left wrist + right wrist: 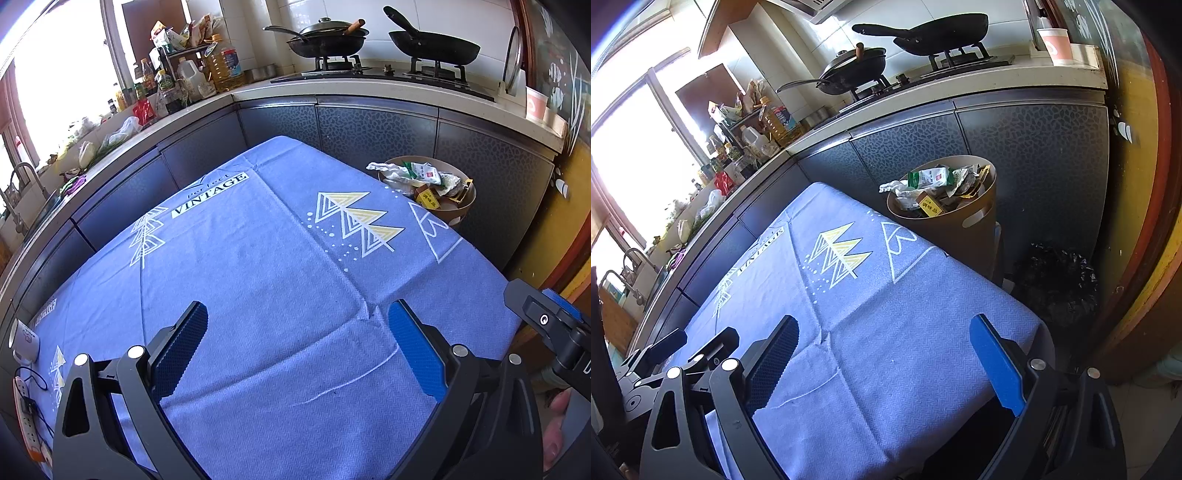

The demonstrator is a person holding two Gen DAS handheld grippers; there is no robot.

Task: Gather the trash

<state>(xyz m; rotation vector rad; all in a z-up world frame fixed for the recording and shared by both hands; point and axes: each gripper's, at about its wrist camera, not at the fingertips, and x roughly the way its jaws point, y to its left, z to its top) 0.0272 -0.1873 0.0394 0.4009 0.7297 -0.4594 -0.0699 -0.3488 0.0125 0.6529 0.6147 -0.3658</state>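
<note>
Hovering over cloth-covered table, both hand-held grippers released and carrying nothing.

Showing blue tablecloth [258,266] with tree prints and "VINTAGE" lettering spreading across whole table, bare of trash in both views. Standing beyond table's far right corner, on the floor against the dark cabinet fronts [369,129]: tan trash bin [964,236], filling to the rim with crumpled wrappers [938,184] and a small yellow box. Lying beside the bin, nearer the yellow wall: black bag [1056,280]. Sitting on the stove behind: two dark woks [436,46]. Holding left hand-held gripper [297,347] over the near part of the cloth, jaws spread wide. Holding right hand-held gripper [882,362] likewise near table's right edge, jaws spread wide. Resting at table's left edge: white mug [24,341].
</note>
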